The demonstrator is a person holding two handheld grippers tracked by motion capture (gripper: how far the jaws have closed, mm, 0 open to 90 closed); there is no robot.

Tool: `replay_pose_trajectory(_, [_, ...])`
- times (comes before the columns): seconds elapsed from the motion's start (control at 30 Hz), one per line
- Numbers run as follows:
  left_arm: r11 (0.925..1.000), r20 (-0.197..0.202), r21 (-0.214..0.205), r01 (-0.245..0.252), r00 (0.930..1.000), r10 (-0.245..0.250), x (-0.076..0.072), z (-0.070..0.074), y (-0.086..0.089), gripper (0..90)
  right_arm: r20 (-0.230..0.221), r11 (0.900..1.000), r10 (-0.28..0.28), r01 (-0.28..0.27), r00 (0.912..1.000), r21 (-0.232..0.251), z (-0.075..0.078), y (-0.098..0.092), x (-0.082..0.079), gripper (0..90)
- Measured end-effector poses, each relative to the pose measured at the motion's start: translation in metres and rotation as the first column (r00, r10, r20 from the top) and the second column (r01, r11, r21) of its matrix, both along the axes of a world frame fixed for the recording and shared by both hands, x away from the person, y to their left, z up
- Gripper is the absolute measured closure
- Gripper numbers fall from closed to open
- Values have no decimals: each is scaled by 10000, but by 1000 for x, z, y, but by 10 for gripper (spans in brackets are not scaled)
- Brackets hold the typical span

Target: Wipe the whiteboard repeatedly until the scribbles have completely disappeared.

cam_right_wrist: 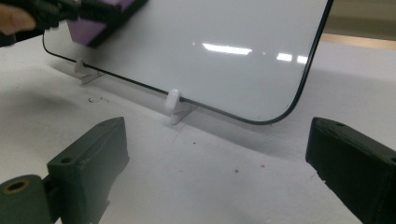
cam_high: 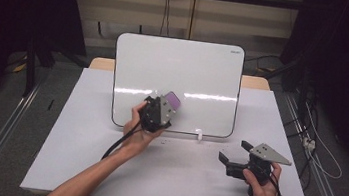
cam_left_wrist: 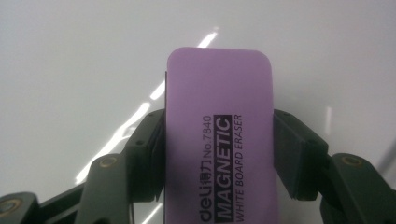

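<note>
Purple eraser (cam_left_wrist: 218, 140) clamped in left hand-held gripper (cam_left_wrist: 218, 154), label legible up close; right hand-held gripper (cam_right_wrist: 215, 172) agape.

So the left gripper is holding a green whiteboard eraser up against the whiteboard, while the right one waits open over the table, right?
Not quite: the whiteboard eraser is purple, not green, as the left gripper view shows. The rest holds: the left gripper clamps it against the whiteboard, and the right gripper waits open over the table.

Whiteboard (cam_high: 185, 74) upright on table (cam_high: 78, 167), eraser (cam_high: 173, 99) seemingly against its lower left, right tongs (cam_high: 233, 151) well right.
</note>
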State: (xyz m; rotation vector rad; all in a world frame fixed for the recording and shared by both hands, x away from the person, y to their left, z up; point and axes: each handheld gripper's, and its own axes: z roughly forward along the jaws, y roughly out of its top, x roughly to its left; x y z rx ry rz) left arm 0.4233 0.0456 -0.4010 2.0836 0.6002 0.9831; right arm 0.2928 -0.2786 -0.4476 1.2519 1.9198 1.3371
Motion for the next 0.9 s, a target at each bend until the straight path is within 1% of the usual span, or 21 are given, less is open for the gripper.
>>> replay_pose_trajectory(0.03, [9998, 106, 50, -182, 9998, 182, 4, 5, 6, 411, -2, 10000, -13, 13, 10000, -8, 0, 0, 0, 55])
replay_pose_trajectory(0.07, [9994, 250, -6, -353, 9991, 353, 8, 9, 12, 412, 25, 10000, 0, 0, 10000, -10, 1, 1, -1, 55])
replay_pose_trajectory(0.1, [9986, 250, -34, -534, 9983, 535, 12, 14, 18, 412, 37, 10000, 14, -14, 10000, -15, 1, 1, -1, 55])
replay_pose_trajectory(0.17, [9928, 51, -750, -930, 9956, 937, 20, 20, 34, 412, 51, 10000, 2, -1, 10000, -45, 1, 1, 0, 55])
replay_pose_trajectory(0.23, [9888, 205, -854, -1220, 9921, 1241, 23, 22, 44, 411, 39, 10000, -3, 3, 10000, -17, 1, 1, -1, 55])
replay_pose_trajectory(0.27, [9855, 14, -1129, -1265, 9918, 1274, 24, 22, 48, 411, 41, 10000, 2, -2, 10000, -33, 1, 1, -1, 55])
replay_pose_trajectory(0.3, [9830, -40, -1243, -1355, 9907, 1361, 23, 22, 48, 411, 29, 10000, -8, 8, 10000, -37, 0, 1, 0, 55])
replay_pose_trajectory(0.33, [9865, 151, -918, -1358, 9904, 1377, 22, 22, 46, 412, -10, 10000, -15, 15, 10000, -42, 0, 1, 0, 55])
replay_pose_trajectory(0.37, [9864, 244, -697, -1488, 9883, 1508, 20, 22, 41, 412, -19, 10000, -24, 24, 10000, -36, 0, 1, 1, 55])
replay_pose_trajectory(0.4, [9875, 68, -697, -1412, 9898, 1420, 19, 21, 36, 411, -25, 10000, -4, 3, 10000, -60, -1, 1, 2, 55])
replay_pose_trajectory(0.43, [9904, -114, -700, -1194, 9928, 1189, 17, 19, 31, 411, -55, 10000, 10, -10, 10000, -42, -1, 2, 2, 55])
replay_pose_trajectory(0.47, [9930, -111, -611, -1007, 9949, 1002, 14, 17, 25, 411, -45, 10000, 40, -40, 10000, -73, -1, 3, 2, 55])
replay_pose_trajectory(0.5, [9959, -106, -405, -809, 9967, 806, 11, 14, 19, 411, -26, 9999, 79, -79, 10000, -79, -1, 4, 2, 55])
replay_pose_trajectory(0.53, [9980, -208, -313, -547, 9983, 541, 9, 11, 14, 411, 0, 9999, 108, -108, 9999, -102, 0, 4, 2, 55])
replay_pose_trajectory(0.57, [9990, -250, -218, -385, 9990, 380, 6, 8, 10, 411, 6, 9998, 139, -139, 9999, -119, 0, 5, 1, 55])
replay_pose_trajectory(0.63, [9998, -516, -135, -137, 9986, 130, 3, 6, 6, 411, -33, 9998, 143, -144, 9999, -106, -1, 5, 1, 55])
replay_pose_trajectory(0.67, [9996, -534, -264, -125, 9985, 110, 2, 5, 5, 411, -40, 9998, 144, -144, 9999, -97, -1, 5, 1, 55])
replay_pose_trajectory(0.73, [9996, -592, -265, -82, 9982, 66, 2, 4, 7, 411, -17, 9999, 139, -139, 9999, -71, -1, 4, 1, 55])
replay_pose_trajectory(0.8, [9985, -611, -526, -150, 9981, 118, 1, 5, 9, 411, -6, 9999, 128, -128, 9999, -52, 0, 3, 1, 55])
replay_pose_trajectory(0.9, [9948, -807, -1003, -194, 9967, 113, -1, 12, 17, 411, -5, 9999, 143, -143, 9999, 30, 0, 3, 1, 55])
